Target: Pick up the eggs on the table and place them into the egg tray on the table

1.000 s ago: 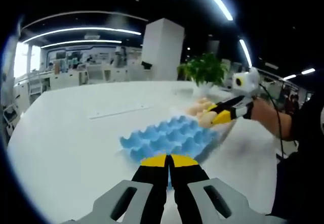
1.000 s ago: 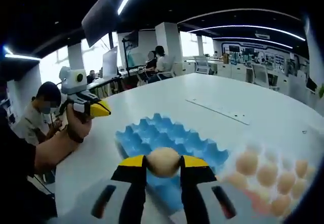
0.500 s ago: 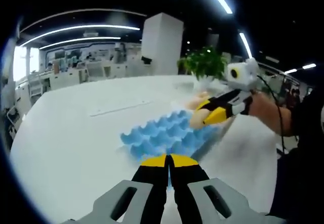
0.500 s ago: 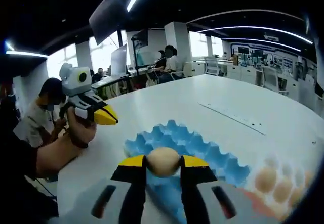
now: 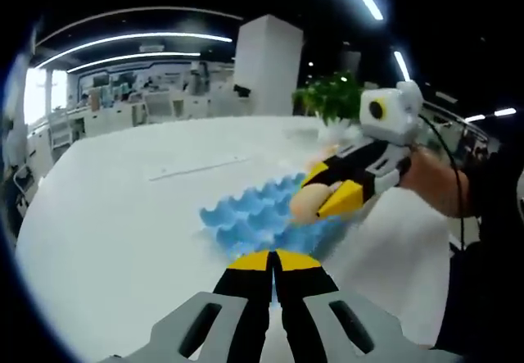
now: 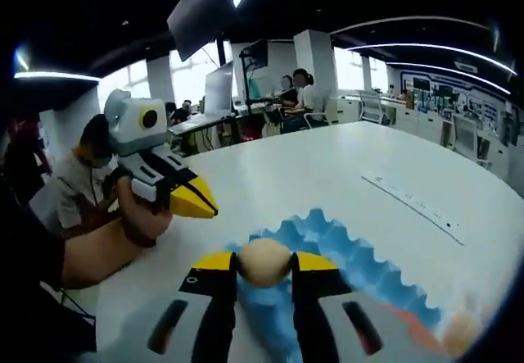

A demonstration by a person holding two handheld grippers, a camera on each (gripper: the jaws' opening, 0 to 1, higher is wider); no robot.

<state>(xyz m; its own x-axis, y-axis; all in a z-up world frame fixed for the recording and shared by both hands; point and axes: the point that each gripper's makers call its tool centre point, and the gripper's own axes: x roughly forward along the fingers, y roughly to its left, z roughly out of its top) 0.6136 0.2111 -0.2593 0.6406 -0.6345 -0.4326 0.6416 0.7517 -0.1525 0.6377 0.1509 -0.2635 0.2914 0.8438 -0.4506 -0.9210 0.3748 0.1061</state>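
Note:
A blue egg tray [image 5: 254,215] lies on the white table [image 5: 106,215], just beyond my left gripper [image 5: 272,258], whose yellow-tipped jaws are shut with nothing between them. My right gripper [image 5: 323,197] comes in from the right over the tray, shut on a tan egg [image 5: 304,206]. In the right gripper view the egg [image 6: 264,262] sits clamped in my right gripper [image 6: 264,263], above the near part of the tray [image 6: 344,260]. The left gripper [image 6: 190,197] hangs to the left, held by a hand. More eggs [image 6: 458,330] blur at the lower right.
A potted plant [image 5: 336,105] and a white pillar [image 5: 266,68] stand beyond the table. A thin strip [image 5: 196,167] lies on the table past the tray. People sit at desks [image 6: 295,101] in the background; a person [image 6: 74,174] is close on the left.
My right gripper has carried the egg from beside the other eggs to above the blue tray, nearer my left gripper. The left gripper has stayed shut and nearly still.

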